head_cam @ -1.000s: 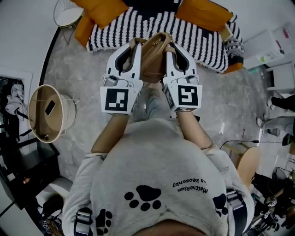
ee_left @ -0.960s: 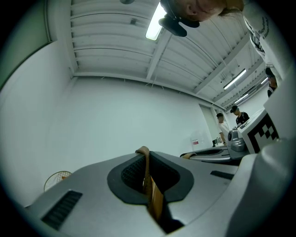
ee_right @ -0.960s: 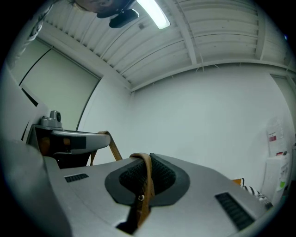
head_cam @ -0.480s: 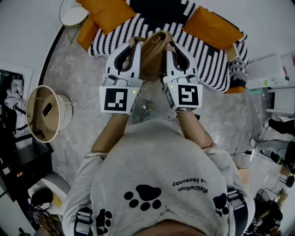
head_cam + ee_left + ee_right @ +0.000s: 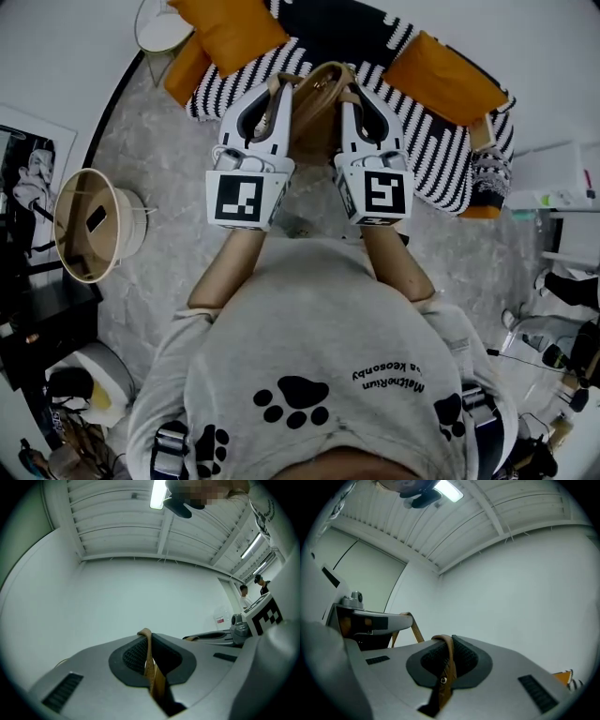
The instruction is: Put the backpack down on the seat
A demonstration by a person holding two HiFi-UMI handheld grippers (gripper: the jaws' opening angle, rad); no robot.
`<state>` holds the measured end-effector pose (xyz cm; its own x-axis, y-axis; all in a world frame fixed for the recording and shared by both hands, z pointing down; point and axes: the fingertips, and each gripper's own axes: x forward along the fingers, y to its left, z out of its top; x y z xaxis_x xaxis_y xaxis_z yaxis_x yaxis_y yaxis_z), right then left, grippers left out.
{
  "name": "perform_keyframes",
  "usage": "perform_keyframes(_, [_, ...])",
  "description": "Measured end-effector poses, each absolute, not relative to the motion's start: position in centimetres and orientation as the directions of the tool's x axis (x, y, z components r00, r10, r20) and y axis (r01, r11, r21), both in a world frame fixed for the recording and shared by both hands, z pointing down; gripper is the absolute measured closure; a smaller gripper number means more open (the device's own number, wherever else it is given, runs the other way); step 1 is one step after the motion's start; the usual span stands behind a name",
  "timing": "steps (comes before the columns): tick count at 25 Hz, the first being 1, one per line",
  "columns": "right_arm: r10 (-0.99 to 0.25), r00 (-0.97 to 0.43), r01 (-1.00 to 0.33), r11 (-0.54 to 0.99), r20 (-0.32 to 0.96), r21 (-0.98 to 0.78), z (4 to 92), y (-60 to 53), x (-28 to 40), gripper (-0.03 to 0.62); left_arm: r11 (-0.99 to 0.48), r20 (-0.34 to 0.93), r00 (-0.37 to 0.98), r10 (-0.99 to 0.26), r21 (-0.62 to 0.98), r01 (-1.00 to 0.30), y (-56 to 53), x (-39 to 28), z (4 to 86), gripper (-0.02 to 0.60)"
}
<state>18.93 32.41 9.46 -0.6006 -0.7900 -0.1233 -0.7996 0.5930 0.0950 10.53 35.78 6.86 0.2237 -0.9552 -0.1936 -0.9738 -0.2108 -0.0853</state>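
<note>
Tan leather backpack (image 5: 314, 105) hangs by its straps between two hand-held grippers, out in front of the person's chest and over the near edge of the black-and-white striped seat (image 5: 427, 141). From the head view alone, it cannot be told whether its base touches the seat.

That view shows the left gripper (image 5: 273, 94) and right gripper (image 5: 348, 94) flanking the bag, but not their pads. The gripper views do. The left gripper is clenched on the left strap (image 5: 150, 665), which stands pinched between ribbed dark pads (image 5: 133, 654). The right gripper is likewise clamped on the right strap (image 5: 446, 660), where a small rivet shows.

Only the head view takes in the surroundings: orange cushions (image 5: 230, 28) on the seat, grey marbled floor (image 5: 159, 150) and a round basket (image 5: 89, 225) at left. The gripper views look up instead at a pale wall (image 5: 140, 597) and a lit ceiling lamp (image 5: 450, 490). The left one also catches two people (image 5: 251, 590) far off at right.
</note>
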Motion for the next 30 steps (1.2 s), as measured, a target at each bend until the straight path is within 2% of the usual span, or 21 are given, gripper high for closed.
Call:
perform_keyframes(10, [-0.791, -0.601, -0.799, 0.596, -0.113, 0.077, 10.4, 30.0, 18.7, 0.562, -0.208, -0.138, 0.221, -0.965, -0.103, -0.973, 33.3, 10.4, 8.3, 0.557])
perform_keyframes(20, [-0.800, -0.592, -0.806, 0.587, -0.097, 0.071, 11.1, 25.0, 18.1, 0.562, -0.216, -0.141, 0.228, -0.963, -0.092, -0.972, 28.4, 9.7, 8.8, 0.557])
perform_keyframes(30, [-0.812, -0.578, -0.816, 0.575, -0.079, 0.063, 12.6, 19.2, 14.9, 0.562, -0.238, -0.131, 0.246, -0.960, -0.075, -0.968, 22.4, 6.4, 10.2, 0.557])
